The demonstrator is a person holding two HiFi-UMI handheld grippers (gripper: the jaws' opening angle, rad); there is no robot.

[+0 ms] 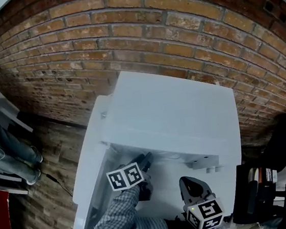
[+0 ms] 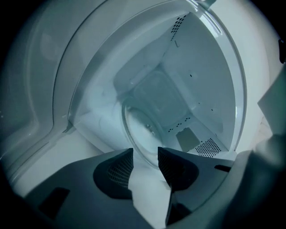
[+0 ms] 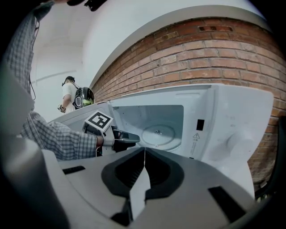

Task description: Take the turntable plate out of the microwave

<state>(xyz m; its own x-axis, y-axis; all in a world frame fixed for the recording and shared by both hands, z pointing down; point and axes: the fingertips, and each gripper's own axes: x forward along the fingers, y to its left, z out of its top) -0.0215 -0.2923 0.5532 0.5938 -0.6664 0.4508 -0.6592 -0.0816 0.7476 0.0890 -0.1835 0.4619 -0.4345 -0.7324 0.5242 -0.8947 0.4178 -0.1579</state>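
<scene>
The white microwave [image 1: 176, 110] stands with its door [image 1: 88, 161] swung open to the left. In the right gripper view the round glass turntable plate [image 3: 159, 133] lies flat on the cavity floor. My left gripper [image 1: 147, 161] reaches into the opening at its left side. The left gripper view shows that gripper [image 2: 145, 163] open, nothing between the pads, the plate's near rim [image 2: 139, 134] just beyond the tips. My right gripper [image 3: 144, 157] is shut and empty, hanging back in front of the microwave; the head view shows it [image 1: 189, 183] near the control panel side.
A brick wall [image 1: 139, 40] runs behind the microwave. A person [image 1: 0, 145] stands at the far left, also in the right gripper view [image 3: 71, 95]. Dark equipment [image 1: 274, 183] crowds the right. The control knob [image 3: 235, 142] sits right of the cavity.
</scene>
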